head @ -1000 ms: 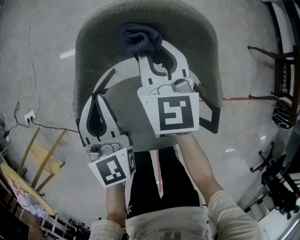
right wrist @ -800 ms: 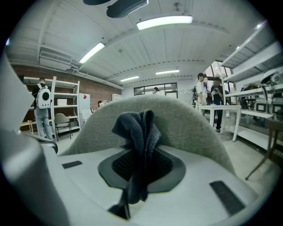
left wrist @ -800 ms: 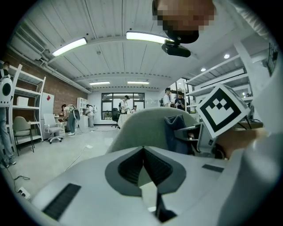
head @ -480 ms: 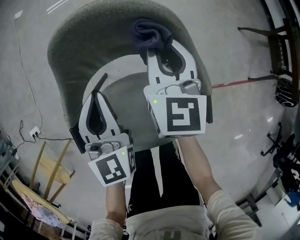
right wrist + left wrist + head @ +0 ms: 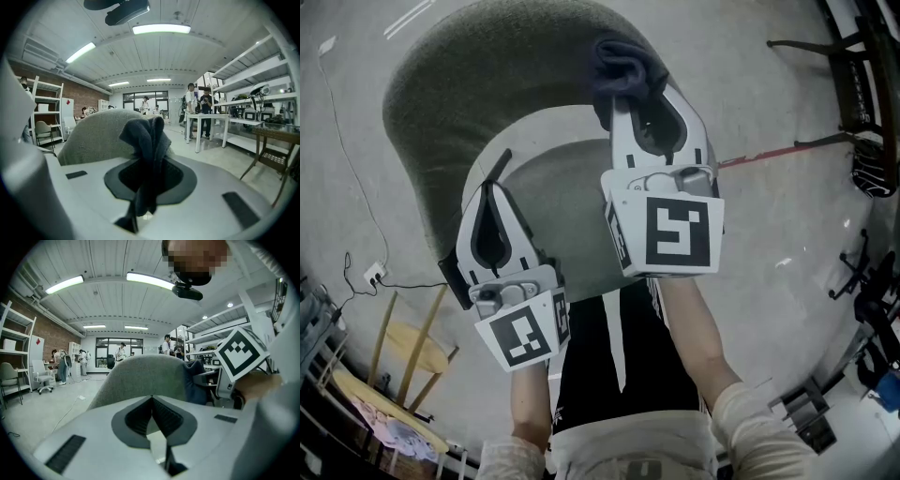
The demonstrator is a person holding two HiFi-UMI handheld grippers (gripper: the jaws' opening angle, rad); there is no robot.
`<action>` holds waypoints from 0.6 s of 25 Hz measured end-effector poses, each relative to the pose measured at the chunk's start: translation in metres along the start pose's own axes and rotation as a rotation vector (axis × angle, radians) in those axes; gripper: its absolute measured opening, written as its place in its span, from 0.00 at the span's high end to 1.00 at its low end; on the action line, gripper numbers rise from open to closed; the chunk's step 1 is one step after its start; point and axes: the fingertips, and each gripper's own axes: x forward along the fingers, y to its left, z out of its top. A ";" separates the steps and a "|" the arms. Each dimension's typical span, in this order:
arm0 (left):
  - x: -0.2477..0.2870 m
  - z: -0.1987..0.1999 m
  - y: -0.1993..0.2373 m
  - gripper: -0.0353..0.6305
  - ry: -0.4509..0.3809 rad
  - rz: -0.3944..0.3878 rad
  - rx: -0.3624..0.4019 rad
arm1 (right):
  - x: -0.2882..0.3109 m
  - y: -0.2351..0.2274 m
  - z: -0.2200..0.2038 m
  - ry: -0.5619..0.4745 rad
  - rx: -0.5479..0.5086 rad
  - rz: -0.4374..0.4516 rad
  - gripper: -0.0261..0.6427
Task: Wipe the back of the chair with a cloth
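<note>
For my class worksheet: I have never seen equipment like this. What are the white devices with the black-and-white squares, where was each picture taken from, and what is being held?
There is no robot: a person holds a two-jaw gripper in each hand, and the square-marked cubes belong to the grippers. The head view looks steeply down from a camera on the person's head. The other two come from cameras riding on each gripper, looking along its jaws. The right gripper is shut on a dark cloth, held at the top of the grey chair back. The left gripper is shut with nothing in it, nearer the person.
</note>
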 end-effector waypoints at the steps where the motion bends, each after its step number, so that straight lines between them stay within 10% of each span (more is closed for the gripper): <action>1: 0.000 0.000 0.000 0.92 0.000 0.000 -0.001 | -0.001 -0.001 0.000 0.001 0.000 -0.007 0.87; 15: -0.018 -0.009 0.035 0.92 -0.008 0.106 -0.050 | -0.006 0.083 0.003 -0.037 0.027 0.264 0.87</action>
